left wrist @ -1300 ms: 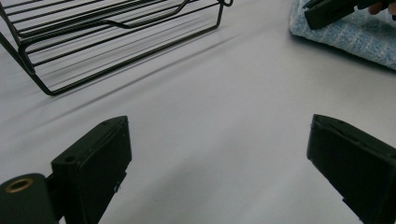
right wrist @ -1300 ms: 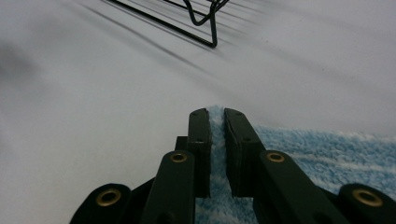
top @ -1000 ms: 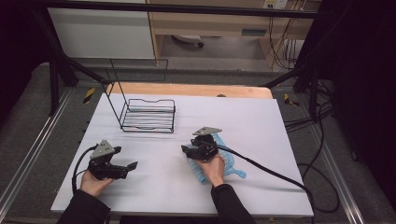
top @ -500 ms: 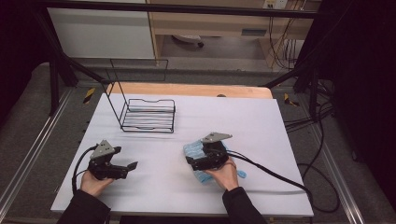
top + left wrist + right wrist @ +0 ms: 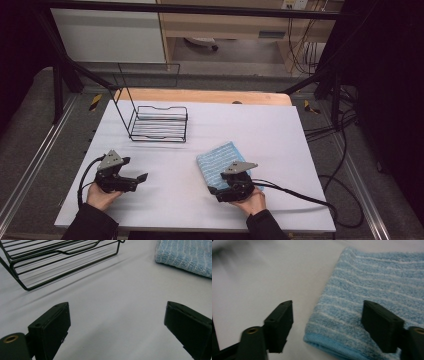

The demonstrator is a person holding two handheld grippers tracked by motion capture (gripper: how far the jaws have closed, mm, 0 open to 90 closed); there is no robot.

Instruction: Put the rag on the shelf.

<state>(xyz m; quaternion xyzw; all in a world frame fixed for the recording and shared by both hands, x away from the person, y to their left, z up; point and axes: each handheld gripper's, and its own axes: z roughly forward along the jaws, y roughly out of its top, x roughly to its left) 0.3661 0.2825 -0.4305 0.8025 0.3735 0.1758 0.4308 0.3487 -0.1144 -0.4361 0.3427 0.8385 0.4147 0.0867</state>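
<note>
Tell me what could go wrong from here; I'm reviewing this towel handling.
The right claw straddles the folded blue towel's near corner, one jaw over bare table. Having just been closing, it may pinch only the top layer, so the fold opens. Dragging could bunch the towel. The wire rack stands far off, so a carry may sag.

Your surface (image 5: 260, 125): a white-covered top with a strip of bare wood showing along its far edge. On it you have one black wire rack (image 5: 159, 122), far left, with a tall wire back, and one folded blue striped towel (image 5: 220, 159), lying flat at near right, well apart from the rack.
</note>
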